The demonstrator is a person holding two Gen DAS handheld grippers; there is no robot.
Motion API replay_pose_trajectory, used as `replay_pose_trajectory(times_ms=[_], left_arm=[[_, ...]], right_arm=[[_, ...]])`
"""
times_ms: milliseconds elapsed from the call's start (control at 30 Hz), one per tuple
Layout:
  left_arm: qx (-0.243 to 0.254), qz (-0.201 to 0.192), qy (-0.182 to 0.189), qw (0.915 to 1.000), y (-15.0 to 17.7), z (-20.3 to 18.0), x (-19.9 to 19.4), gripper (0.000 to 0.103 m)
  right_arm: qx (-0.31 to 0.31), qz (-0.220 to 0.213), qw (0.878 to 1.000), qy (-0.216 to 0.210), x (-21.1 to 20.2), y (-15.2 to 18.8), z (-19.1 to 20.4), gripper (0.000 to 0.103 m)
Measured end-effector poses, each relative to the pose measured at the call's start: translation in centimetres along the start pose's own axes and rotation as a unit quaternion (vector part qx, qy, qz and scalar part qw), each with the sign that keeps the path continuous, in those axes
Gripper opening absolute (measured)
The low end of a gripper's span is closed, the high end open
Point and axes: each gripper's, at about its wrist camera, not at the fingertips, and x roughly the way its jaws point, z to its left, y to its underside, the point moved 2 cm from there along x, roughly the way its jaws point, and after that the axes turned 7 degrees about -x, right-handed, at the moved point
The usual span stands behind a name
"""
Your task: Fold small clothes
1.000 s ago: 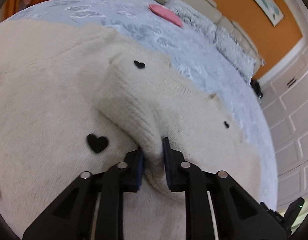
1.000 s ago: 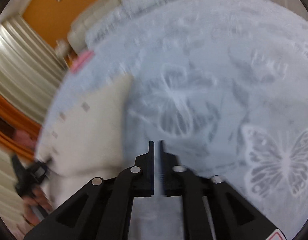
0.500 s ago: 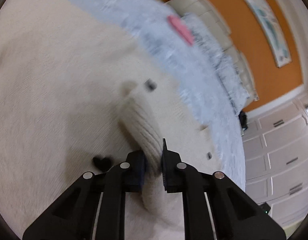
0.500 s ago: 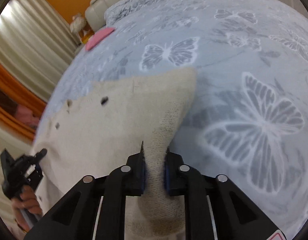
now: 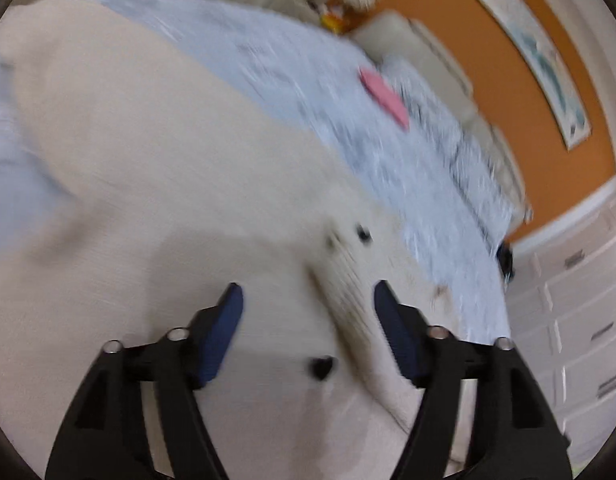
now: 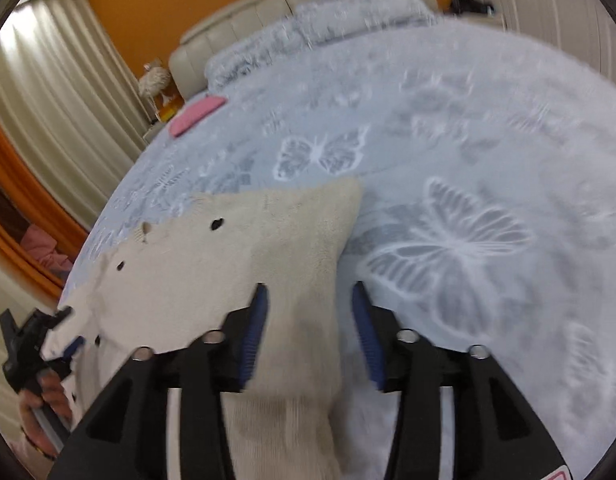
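Note:
A cream knitted sweater with small black hearts lies spread on the bed. My left gripper hovers just over it, jaws opening wide. A ribbed sleeve cuff lies loose between the blue pads, and neither pad presses on it. In the right wrist view the sweater reaches toward me. Its folded edge runs between the jaws of my right gripper, which are opening too and do not pinch the cloth. My left gripper, in a person's hand, shows at the sweater's far left edge.
The pale blue butterfly-print bedspread stretches to the right of the sweater. A flat pink item lies near the pillows and beige headboard. White cabinet doors stand beyond the bed's edge, and curtains hang on the other side.
Both grippers were shut on sweater fabric half a second ago and now stand open, with the cloth released. The sleeve that the left held up now lies down on the sweater.

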Motion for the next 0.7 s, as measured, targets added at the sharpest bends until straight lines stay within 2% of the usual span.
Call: replay_pose_trajectory(times_ms=[100, 200, 267, 367, 433, 467, 533, 567, 600, 667, 700], left_arm=[[-0.062, -0.037, -0.017, 0.9972, -4.2, 4.1, -3.0, 0.074], [-0.133, -0.084, -0.059, 0.9858, -9.2, 8.7, -4.9, 0.078], [-0.181, -0.126, -0.095, 0.9708, -13.2, 12.4, -5.7, 0.078], [-0.243, -0.164, -0.129, 0.9473, -17.2, 16.8, -6.6, 0.078], [-0.266, -0.177, -0.124, 0.9396, -19.0, 18.6, -6.7, 0.078], [-0.264, -0.181, -0.123, 0.9392, -19.4, 18.8, -6.6, 0.078], [-0.243, -0.179, -0.134, 0.9438, -20.6, 18.5, -6.0, 0.058], [-0.232, -0.165, -0.128, 0.9499, -20.9, 17.9, -5.3, 0.024], [-0.232, -0.153, -0.12, 0.953, -21.2, 17.5, -4.9, 0.011], [-0.214, -0.178, -0.092, 0.9561, -21.2, 15.6, -6.3, 0.01], [-0.19, -0.184, -0.077, 0.9614, -21.5, 13.7, -6.7, 0.009]], right_arm=[[-0.027, 0.014, 1.0, 0.0, -2.4, 1.9, 0.6, 0.052], [-0.041, 0.036, 0.998, 0.002, -4.2, 4.2, 1.2, 0.055], [-0.046, 0.052, 0.998, 0.004, -4.9, 6.1, 1.3, 0.056], [-0.049, 0.081, 0.995, 0.006, -5.4, 8.6, 2.1, 0.056], [-0.045, 0.1, 0.994, 0.003, -5.2, 9.9, 2.7, 0.056], [-0.044, 0.111, 0.993, 0.004, -5.0, 10.5, 3.0, 0.056], [-0.043, 0.119, 0.992, 0.006, -4.9, 11.1, 3.5, 0.056], [-0.041, 0.12, 0.992, 0.006, -4.9, 11.3, 3.7, 0.056], [-0.04, 0.12, 0.992, 0.006, -4.9, 11.3, 3.9, 0.056], [-0.035, 0.118, 0.992, 0.006, -4.9, 10.9, 4.2, 0.056], [-0.033, 0.117, 0.993, 0.005, -4.9, 10.8, 4.3, 0.056]])
